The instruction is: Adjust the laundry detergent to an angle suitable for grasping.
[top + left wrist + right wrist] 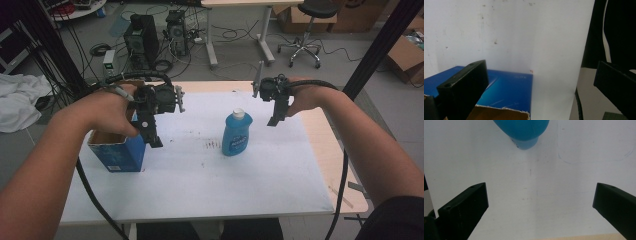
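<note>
A blue bottle (236, 135) with a white cap stands upright in the middle of the white sheet (200, 185). An open blue cardboard box (120, 155) sits at the sheet's left edge. My left gripper (152, 135) hangs just above the box's right rim, pointing down. In the left gripper view the left gripper (539, 72) is open and empty, with the box (506, 87) under its left jaw. My right gripper (274, 112) hovers right of and behind the bottle. The right gripper (540, 192) is open over bare sheet, with the bottle (524, 130) ahead at the top.
The wooden table (330, 145) shows bare at the sheet's right side. On the floor behind it stand computer towers (142, 37), a stool (307, 30) and cardboard boxes (407, 55). A black frame post (380, 45) rises at the right, and a white cloth (17, 100) lies at the left.
</note>
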Available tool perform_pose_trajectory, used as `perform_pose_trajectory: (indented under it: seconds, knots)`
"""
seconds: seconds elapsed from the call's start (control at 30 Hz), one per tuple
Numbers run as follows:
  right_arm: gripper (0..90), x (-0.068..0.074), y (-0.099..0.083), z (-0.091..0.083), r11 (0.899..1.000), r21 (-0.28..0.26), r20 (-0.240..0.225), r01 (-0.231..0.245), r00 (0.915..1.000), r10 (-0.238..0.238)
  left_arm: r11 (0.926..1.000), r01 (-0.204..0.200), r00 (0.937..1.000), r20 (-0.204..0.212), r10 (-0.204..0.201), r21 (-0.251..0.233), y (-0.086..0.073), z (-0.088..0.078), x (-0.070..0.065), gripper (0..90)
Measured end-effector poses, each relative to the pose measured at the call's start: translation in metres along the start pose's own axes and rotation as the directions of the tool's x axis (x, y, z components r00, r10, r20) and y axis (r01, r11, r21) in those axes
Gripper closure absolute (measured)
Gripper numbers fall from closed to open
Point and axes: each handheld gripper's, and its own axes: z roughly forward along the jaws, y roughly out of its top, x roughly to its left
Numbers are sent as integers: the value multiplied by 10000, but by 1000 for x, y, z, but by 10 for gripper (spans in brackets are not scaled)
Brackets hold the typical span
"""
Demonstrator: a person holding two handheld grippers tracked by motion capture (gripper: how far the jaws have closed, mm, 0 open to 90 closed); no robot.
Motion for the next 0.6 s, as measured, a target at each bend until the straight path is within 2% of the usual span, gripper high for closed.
perform_pose_trajectory:
  seconds: [0.43, 0.6]
  knots:
    - [0, -3, -5, -2, 9999, -135, 49, -6, 10000, 7, 10000, 47, 10000, 15, -47, 60, 1, 2, 1, 1]
    - [0, -2, -3, -7, 9998, -173, 138, 140, 9998, -138, 10000, 49, 10000, -39, -49, 37, 2, 2, 0, 1]
